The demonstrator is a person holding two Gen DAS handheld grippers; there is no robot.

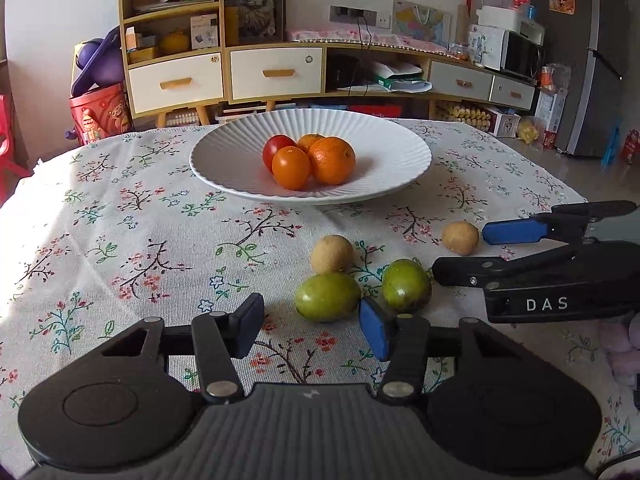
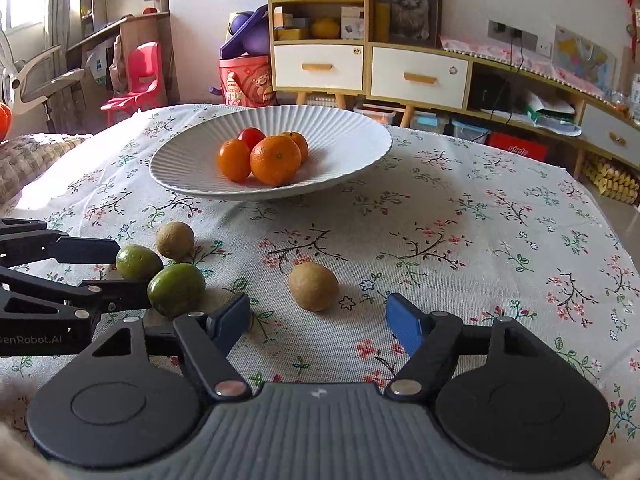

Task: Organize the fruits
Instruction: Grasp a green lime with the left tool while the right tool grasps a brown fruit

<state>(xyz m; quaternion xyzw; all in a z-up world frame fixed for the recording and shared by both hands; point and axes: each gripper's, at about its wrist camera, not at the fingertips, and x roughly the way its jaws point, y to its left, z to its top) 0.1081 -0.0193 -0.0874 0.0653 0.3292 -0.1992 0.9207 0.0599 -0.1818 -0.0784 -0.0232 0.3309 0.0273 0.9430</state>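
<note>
A white ribbed bowl (image 1: 224, 160) (image 2: 352, 136) holds oranges (image 1: 332, 160) (image 2: 276, 160) and a red tomato (image 1: 276, 148) (image 2: 251, 136). On the floral cloth lie two green fruits (image 1: 328, 297) (image 1: 406, 283) (image 2: 176, 288) (image 2: 138, 262) and two brown kiwis (image 1: 332, 254) (image 1: 460, 237) (image 2: 314, 286) (image 2: 175, 240). My left gripper (image 1: 314, 330) is open, just short of the green fruits. My right gripper (image 2: 318, 322) is open, just short of the nearer kiwi. Each gripper also shows in the other view: the right gripper (image 1: 460, 252) and the left gripper (image 2: 120, 272).
The table wears a floral cloth (image 1: 120, 240) (image 2: 480, 240). Behind it stand wooden cabinets with white drawers (image 1: 276, 72) (image 2: 420, 76), a red bucket (image 1: 100, 116) (image 2: 248, 80), a red chair (image 2: 138, 80) and a fridge (image 1: 600, 60).
</note>
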